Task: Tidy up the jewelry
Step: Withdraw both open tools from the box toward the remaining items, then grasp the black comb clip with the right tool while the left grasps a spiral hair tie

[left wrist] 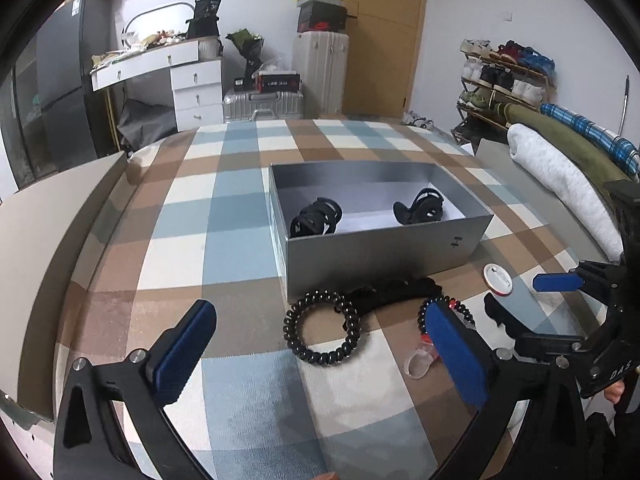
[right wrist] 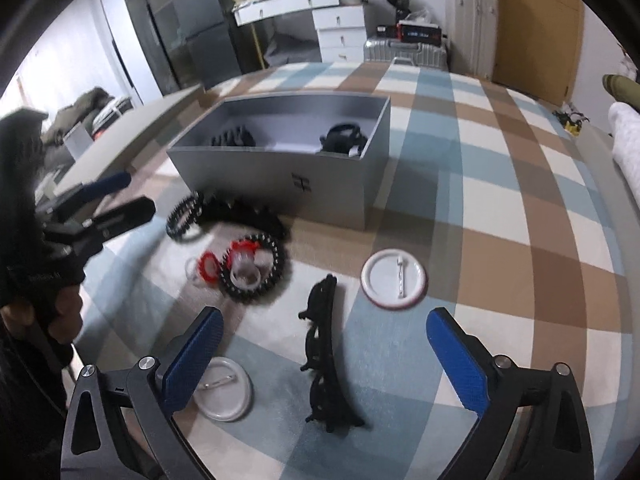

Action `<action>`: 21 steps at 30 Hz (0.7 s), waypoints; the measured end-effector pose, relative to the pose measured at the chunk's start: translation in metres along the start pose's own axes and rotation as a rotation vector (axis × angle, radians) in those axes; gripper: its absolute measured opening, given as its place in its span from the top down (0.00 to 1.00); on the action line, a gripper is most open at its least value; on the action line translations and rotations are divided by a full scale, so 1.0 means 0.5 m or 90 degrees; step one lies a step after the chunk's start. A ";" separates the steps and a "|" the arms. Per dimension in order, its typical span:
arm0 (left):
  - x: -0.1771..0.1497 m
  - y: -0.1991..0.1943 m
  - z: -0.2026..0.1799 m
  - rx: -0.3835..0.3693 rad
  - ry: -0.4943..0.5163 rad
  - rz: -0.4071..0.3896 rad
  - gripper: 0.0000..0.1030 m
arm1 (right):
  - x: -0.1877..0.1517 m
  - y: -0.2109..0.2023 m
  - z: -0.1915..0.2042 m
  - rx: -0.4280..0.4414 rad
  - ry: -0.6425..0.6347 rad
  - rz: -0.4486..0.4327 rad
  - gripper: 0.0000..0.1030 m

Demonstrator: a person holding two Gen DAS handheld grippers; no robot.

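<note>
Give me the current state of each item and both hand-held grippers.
Grey box: open, two black hair accessories inside.
Black spiral hair tie: loose on the bedspread, outside the box.
Black hair clip: lying on the bedspread, not gripped.
Pin badge: face down, pin side up.
Left hand-held gripper: open, empty.
Right hand-held gripper: open, empty.

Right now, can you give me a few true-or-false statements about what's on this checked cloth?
1. The grey box holds two black hair clips. True.
2. The left gripper is shut on the coil hair tie. False: it is open, holding nothing.
3. A black clip lies between the right gripper's fingers. True.
4. The white badge sits inside the box. False: it lies on the cloth.
</note>
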State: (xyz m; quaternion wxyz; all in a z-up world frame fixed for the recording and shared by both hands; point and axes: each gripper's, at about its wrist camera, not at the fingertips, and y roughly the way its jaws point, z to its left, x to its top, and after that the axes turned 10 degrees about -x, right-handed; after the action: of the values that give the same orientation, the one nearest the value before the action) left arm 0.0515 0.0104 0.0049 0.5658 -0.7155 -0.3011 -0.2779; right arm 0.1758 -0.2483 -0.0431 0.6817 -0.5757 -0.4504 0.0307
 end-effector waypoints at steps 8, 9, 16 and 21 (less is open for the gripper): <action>-0.011 0.015 -0.016 -0.003 0.022 0.031 0.01 | -0.014 0.007 0.011 0.002 -0.037 0.026 0.25; -0.014 0.017 -0.019 -0.006 0.026 0.035 0.01 | -0.015 0.006 0.011 0.002 -0.041 0.028 0.26; -0.021 0.024 -0.027 -0.010 0.040 0.052 0.01 | -0.019 0.009 0.017 0.019 -0.051 0.037 0.30; -0.024 0.032 -0.022 -0.009 0.032 0.067 0.01 | -0.021 0.014 0.030 0.009 -0.069 0.036 0.44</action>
State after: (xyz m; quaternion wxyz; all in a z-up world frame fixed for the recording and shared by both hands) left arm 0.0549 -0.0046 -0.0119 0.5820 -0.7272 -0.2468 -0.2675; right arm 0.1632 -0.2408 -0.0558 0.6591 -0.5808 -0.4701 0.0845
